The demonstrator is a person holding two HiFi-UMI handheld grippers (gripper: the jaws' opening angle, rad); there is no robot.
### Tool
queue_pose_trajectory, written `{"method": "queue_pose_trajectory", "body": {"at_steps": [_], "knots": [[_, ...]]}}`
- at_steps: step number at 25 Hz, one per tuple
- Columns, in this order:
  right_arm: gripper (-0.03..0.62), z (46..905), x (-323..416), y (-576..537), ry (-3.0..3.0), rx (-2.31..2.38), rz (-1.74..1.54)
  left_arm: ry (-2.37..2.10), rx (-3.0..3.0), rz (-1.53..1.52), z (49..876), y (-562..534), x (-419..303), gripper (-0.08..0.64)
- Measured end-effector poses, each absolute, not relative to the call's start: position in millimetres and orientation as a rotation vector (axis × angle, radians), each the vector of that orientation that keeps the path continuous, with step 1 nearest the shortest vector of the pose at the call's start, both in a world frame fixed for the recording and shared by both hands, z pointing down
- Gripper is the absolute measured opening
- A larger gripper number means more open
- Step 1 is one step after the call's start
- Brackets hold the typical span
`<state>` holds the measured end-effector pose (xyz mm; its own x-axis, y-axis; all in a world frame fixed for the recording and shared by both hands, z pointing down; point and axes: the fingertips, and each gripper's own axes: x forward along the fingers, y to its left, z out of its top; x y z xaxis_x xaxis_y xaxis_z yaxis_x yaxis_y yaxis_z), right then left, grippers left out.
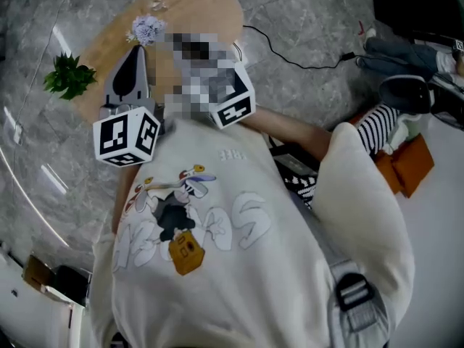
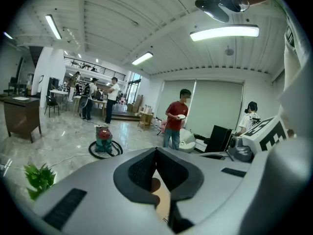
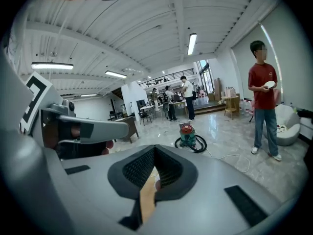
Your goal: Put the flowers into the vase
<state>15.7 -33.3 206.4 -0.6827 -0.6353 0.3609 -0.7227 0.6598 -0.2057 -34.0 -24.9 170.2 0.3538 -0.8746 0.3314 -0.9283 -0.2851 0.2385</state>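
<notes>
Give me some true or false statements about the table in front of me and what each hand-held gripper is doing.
1. The left hand-held gripper has its jaws together with nothing between them. True.
2. The right hand-held gripper grips a flower stem. False: its jaws are shut and empty.
3. A pale purple flower bunch sits on the wooden table. True.
4. The green plant is clamped in the left hand-held gripper. False: it sits at the table's left edge, unheld.
5. The person in the red shirt is sitting down. False: that person is standing and holds a white dish.
</notes>
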Motion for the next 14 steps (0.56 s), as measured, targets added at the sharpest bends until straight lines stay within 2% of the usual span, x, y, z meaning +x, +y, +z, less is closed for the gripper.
{"method": "queue_pose_trajectory", "body": {"at_steps": [8,14], "knots": [[0.006,210,39,-8,-2.601,1.151,0.472,-1.545,2.276,0.199,170,-6,-10,0.009],[0.006,218,39,-40,-2.576,1.160,0.488,-1.546,2.241,0.203,178,-39,-17,0.009]]}}
